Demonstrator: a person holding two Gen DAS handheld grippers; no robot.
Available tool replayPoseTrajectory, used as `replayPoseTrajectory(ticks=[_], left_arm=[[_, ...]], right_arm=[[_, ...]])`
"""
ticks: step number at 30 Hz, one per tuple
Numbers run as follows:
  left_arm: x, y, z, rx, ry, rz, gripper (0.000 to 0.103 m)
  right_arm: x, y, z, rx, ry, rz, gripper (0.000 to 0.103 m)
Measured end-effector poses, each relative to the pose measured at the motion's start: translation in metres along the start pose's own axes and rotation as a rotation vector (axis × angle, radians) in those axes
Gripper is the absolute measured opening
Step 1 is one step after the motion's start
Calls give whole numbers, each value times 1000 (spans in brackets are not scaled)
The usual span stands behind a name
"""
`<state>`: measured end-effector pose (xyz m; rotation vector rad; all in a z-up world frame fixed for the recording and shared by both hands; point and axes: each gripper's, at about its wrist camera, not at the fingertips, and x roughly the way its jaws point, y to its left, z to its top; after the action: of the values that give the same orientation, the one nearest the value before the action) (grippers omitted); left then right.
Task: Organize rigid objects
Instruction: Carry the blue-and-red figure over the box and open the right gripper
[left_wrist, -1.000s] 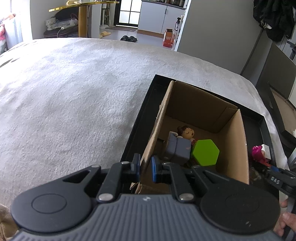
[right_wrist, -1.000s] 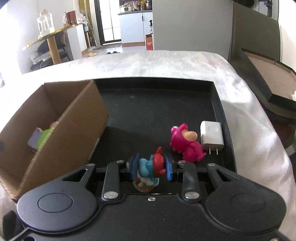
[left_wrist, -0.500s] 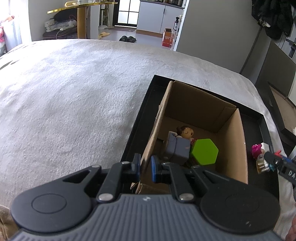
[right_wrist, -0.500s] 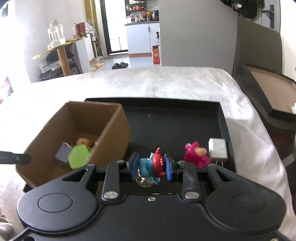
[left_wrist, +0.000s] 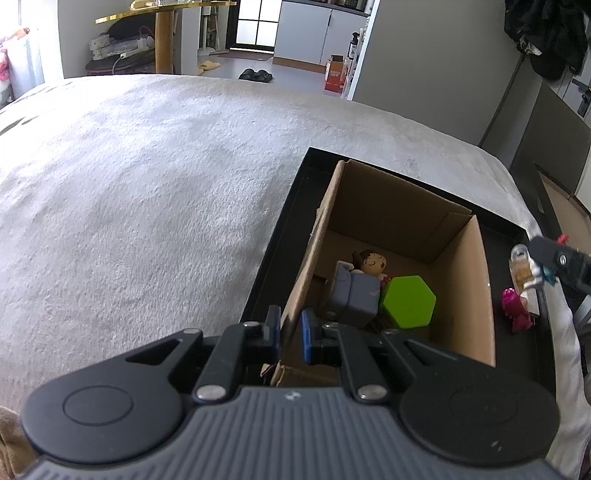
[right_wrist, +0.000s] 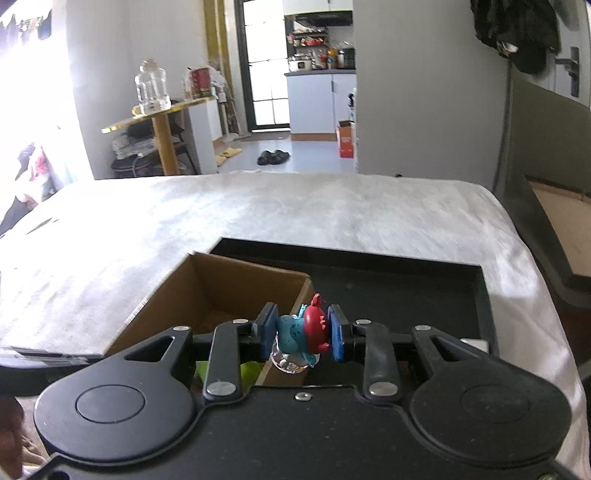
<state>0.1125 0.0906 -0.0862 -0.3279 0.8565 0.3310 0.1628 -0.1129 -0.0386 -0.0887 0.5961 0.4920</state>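
One cardboard box (left_wrist: 399, 229) stands in the left part of one black tray (left_wrist: 280, 236), which lies on a pale fleecy blanket (left_wrist: 147, 192). Inside the box are three things: a sleeping doll figure (left_wrist: 371, 263), a grey-blue block (left_wrist: 356, 295) just in front of it, and a green hexagon (left_wrist: 408, 302) touching that block's right side. On the tray floor to the right of the box sits one pink figure (left_wrist: 517, 312), beside a white charger (right_wrist: 476, 343) (only a corner shows past the gripper body).

The left gripper (left_wrist: 288, 330) is clamped on the box's near-left wall, one blue pad on either side of the cardboard. The right gripper (right_wrist: 303, 330) clenches one blue-and-red figurine (right_wrist: 304, 330) on a clear base — held in the air above the box's right wall, clear of the tray.

Further off stand a gold-topped side table (right_wrist: 162, 122) carrying a glass jar (right_wrist: 151, 88), a pair of dark slippers (right_wrist: 273, 157) on the floor, and an orange carton (right_wrist: 345, 142).
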Motion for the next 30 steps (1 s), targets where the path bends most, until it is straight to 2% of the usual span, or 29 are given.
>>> replayPoseTrajectory(ticks=[8,24,25,26,28,30], left_arm=[[1,3,1,-18,5,-6,10],[1,7,1,-56,13,-30,10],[2,7,1,-58,14,-30,10],[2,8,1,-59,14,-31,10],[2,8,1,-65,16,-32,11],[2,8,1,-66,17,-34,11]], right_arm=[[13,24,13,-52,-7,47,29],[48,65,16,-93,49,117,30],[50,68,16,-96,61,136,33],[51,70,16,-98,64,147,41],[48,74,16,-104,53,133,50],[46,75,13,-106,51,125,50]])
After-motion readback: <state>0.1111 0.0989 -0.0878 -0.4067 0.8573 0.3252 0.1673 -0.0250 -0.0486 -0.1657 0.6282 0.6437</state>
